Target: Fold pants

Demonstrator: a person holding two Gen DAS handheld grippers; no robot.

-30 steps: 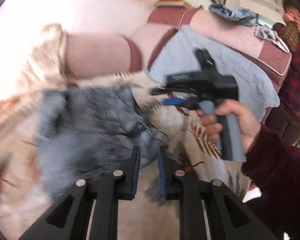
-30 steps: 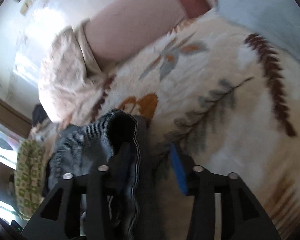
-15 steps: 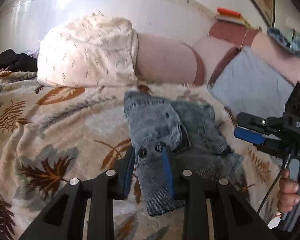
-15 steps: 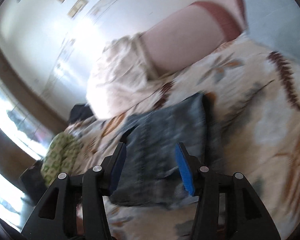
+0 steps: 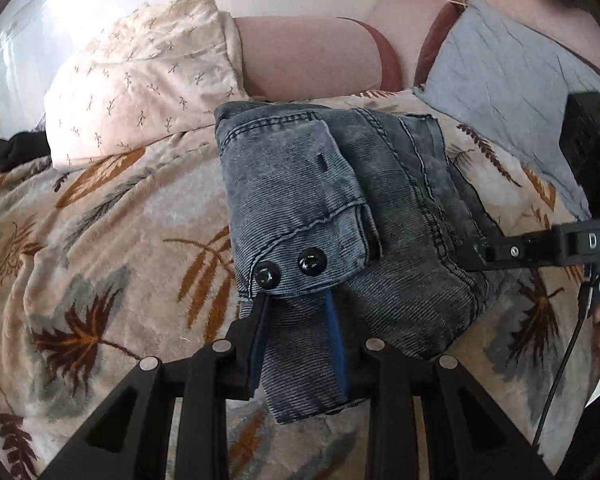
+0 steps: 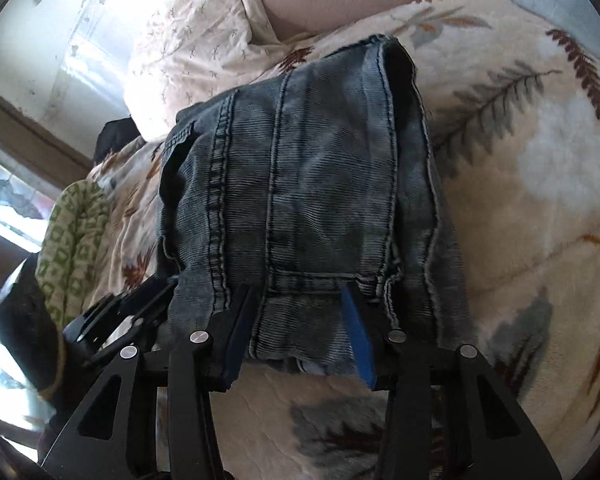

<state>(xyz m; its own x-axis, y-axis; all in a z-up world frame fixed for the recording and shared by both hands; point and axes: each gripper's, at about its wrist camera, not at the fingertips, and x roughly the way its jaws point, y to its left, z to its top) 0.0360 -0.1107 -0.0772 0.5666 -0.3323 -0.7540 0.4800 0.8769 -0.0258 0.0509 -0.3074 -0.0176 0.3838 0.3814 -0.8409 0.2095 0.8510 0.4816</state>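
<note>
left claw part-open astride folded pants; right claw closing, denim between.

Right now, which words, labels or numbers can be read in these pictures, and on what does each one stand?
"DAS": white letters on the black body of the right tool, cut off at the picture's edge.
Two black buttons on the jeans: no readable marking.
Nothing else is readable.
</note>
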